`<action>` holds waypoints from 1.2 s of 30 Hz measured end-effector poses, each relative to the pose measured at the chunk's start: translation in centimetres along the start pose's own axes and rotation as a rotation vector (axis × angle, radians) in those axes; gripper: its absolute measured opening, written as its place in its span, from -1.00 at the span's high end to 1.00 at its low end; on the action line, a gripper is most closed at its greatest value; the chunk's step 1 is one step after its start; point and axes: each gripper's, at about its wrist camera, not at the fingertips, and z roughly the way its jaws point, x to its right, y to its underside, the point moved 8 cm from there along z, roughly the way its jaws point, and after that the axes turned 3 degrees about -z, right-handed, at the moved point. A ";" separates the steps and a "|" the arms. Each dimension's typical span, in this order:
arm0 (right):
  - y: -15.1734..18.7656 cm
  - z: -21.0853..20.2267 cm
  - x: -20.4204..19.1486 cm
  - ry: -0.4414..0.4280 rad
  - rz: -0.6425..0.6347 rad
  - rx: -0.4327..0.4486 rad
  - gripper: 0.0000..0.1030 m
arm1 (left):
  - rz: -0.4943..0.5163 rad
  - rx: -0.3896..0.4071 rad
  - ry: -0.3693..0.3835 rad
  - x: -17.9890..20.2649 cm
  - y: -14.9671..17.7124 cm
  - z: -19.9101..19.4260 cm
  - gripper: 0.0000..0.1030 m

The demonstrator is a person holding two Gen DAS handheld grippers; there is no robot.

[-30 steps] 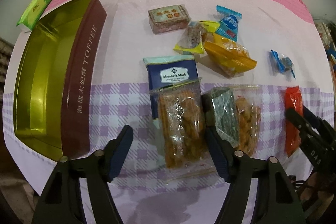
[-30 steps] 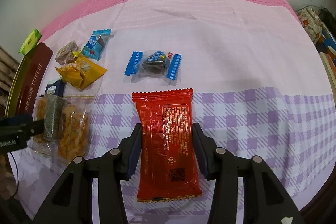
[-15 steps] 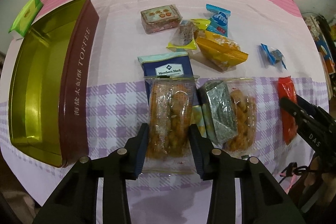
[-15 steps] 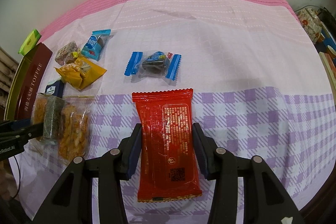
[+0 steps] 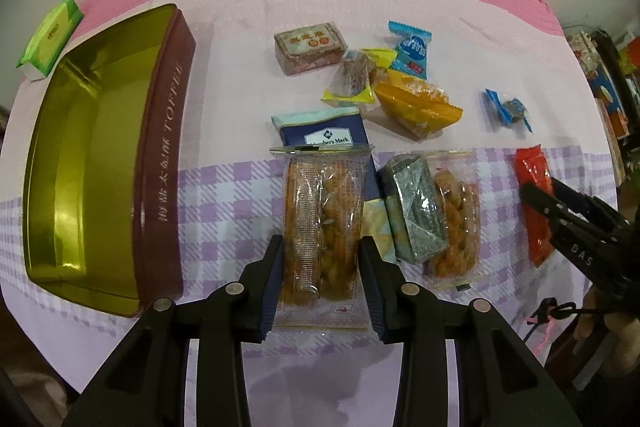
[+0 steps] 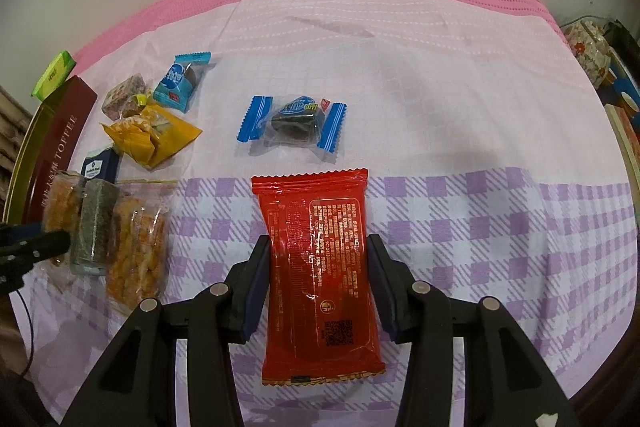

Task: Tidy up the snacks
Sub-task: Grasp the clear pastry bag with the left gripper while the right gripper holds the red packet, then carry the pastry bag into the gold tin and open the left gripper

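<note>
In the left wrist view my left gripper (image 5: 323, 261) is shut on a clear packet of orange fried snack (image 5: 323, 223), held a little above the cloth. An open maroon toffee tin (image 5: 100, 163) with a gold inside lies to its left. In the right wrist view my right gripper (image 6: 317, 269) is shut on a red snack packet (image 6: 320, 271); that packet (image 5: 534, 187) and the right gripper (image 5: 560, 211) show at the right edge of the left view. The left gripper's fingertips (image 6: 36, 247) show at the far left of the right view.
On the checked cloth lie a navy Member's Mark packet (image 5: 324, 131), a silver-grey packet (image 5: 416, 207) on another orange snack packet (image 5: 456, 219), a brown box (image 5: 310, 47), a yellow packet (image 5: 416, 103), blue candies (image 5: 412, 49) (image 6: 294, 123), and a green box (image 5: 50, 39).
My left gripper closed on the clear orange snack packet and moved it slightly off the cloth toward the tin side. The right gripper and the red packet stayed still.
</note>
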 end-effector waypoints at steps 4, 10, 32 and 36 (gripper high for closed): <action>0.0 0.1 -0.2 0.014 -0.008 -0.003 0.14 | 0.001 0.025 0.006 -0.8 -0.2 -1.5 0.26; 0.0 0.2 -0.4 0.029 -0.012 -0.011 0.13 | -0.031 0.079 -0.015 -3.6 -1.6 -3.7 0.26; -1.1 0.8 -0.7 0.084 0.004 -0.083 0.11 | -0.143 0.058 -0.259 -21.6 -1.6 -1.5 0.26; -1.5 1.0 -0.6 0.088 0.014 -0.095 0.11 | -0.144 0.041 -0.269 -22.8 -1.4 -0.7 0.26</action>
